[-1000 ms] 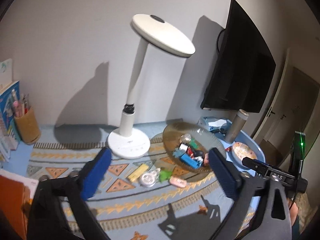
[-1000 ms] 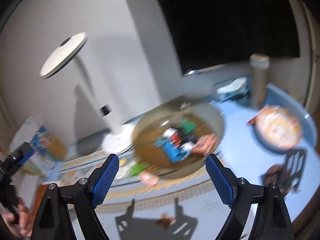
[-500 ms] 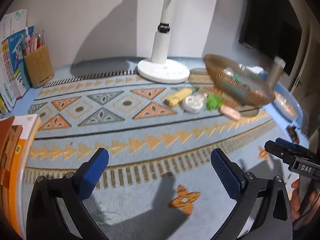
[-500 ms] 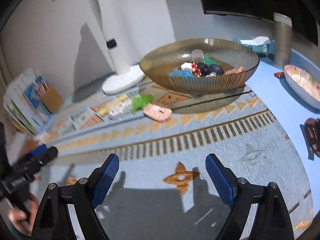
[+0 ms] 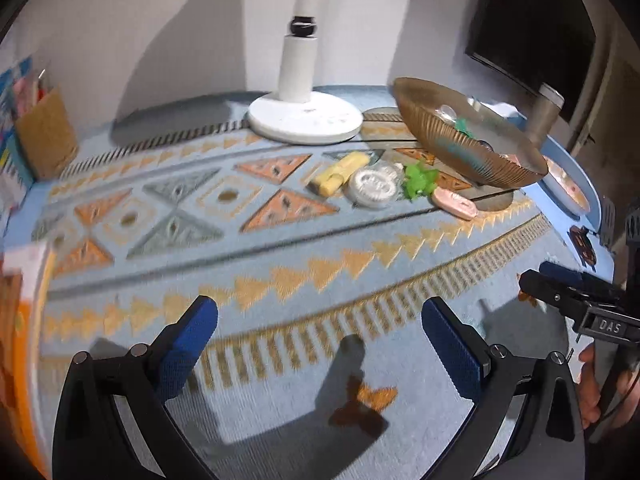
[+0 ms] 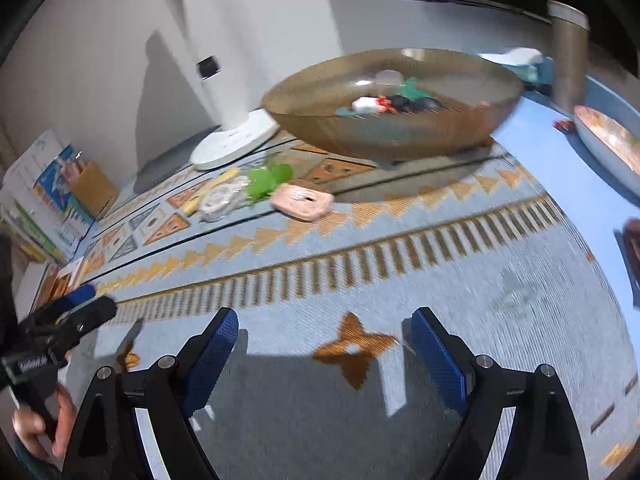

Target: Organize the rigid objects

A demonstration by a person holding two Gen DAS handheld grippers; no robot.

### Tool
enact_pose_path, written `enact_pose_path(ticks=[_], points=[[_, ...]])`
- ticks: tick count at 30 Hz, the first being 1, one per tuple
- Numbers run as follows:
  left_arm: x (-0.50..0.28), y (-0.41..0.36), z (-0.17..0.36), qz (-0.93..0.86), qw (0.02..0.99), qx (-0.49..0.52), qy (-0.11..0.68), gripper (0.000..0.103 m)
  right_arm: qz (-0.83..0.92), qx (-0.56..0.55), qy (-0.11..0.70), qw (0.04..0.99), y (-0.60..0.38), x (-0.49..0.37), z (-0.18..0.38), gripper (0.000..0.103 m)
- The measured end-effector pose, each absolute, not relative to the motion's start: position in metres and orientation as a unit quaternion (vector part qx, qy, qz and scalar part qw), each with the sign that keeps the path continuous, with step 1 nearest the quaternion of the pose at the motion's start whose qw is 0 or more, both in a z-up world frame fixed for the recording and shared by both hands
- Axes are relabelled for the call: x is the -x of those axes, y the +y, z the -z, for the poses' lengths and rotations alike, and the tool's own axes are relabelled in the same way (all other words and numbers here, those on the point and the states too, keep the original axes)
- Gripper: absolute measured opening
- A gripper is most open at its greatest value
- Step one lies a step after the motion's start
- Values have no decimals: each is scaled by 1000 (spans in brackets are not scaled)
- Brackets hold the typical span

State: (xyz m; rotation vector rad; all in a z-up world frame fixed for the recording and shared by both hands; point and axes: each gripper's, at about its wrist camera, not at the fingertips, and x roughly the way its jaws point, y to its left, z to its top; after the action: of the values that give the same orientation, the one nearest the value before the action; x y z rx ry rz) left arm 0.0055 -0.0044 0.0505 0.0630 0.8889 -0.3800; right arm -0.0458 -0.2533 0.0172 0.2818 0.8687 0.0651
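A ribbed amber glass bowl (image 5: pixel 464 148) (image 6: pixel 400 136) stands on the patterned mat and holds several small toys. Beside it on the mat lie a yellow block (image 5: pixel 340 172), a clear round case (image 5: pixel 372 190), a green toy (image 5: pixel 420 182) (image 6: pixel 268 180) and a pink flat piece (image 5: pixel 456 204) (image 6: pixel 302 202). My left gripper (image 5: pixel 320 332) is open and empty, low over the mat's near edge. My right gripper (image 6: pixel 324 344) is open and empty, low over the mat, well short of the pink piece. Each gripper shows at the edge of the other's view.
A white lamp base (image 5: pixel 304 116) stands behind the loose objects. A brown pen holder (image 5: pixel 46 136) and books are at the far left. A grey cylinder (image 6: pixel 566 52), a patterned dish (image 6: pixel 612 148) and a dark monitor are at the right.
Both grippers have dropped from high above the table to just over the mat and tilted down. The bowl and loose objects now sit ahead at eye level. Jaws stayed open.
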Motion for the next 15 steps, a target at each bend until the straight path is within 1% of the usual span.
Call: enact_pose_path(ticks=[5,7,8,9,11,15], points=[[-34,-34,-65,187,891,-134,392,102,-34,-55,426,902,-237,16,-41,87],[-54,-39,-58,178,888,-161,393,102,-41,-25,428,903,-232,3,-43,77],[-64,-39,-54,179,885,-161,399,101,-47,-9,431,901,-230,-7,-41,69],[-75,-39,-50,185,882,-155,405,99,-52,-1,437,898,-229,-13,-37,64],[-96,-40,-40,206,872,-147,419,87,-56,6,450,891,-230,-29,-25,64],[-120,-49,-27,218,863,-154,429,77,-67,11,459,886,-232,-51,-11,64]])
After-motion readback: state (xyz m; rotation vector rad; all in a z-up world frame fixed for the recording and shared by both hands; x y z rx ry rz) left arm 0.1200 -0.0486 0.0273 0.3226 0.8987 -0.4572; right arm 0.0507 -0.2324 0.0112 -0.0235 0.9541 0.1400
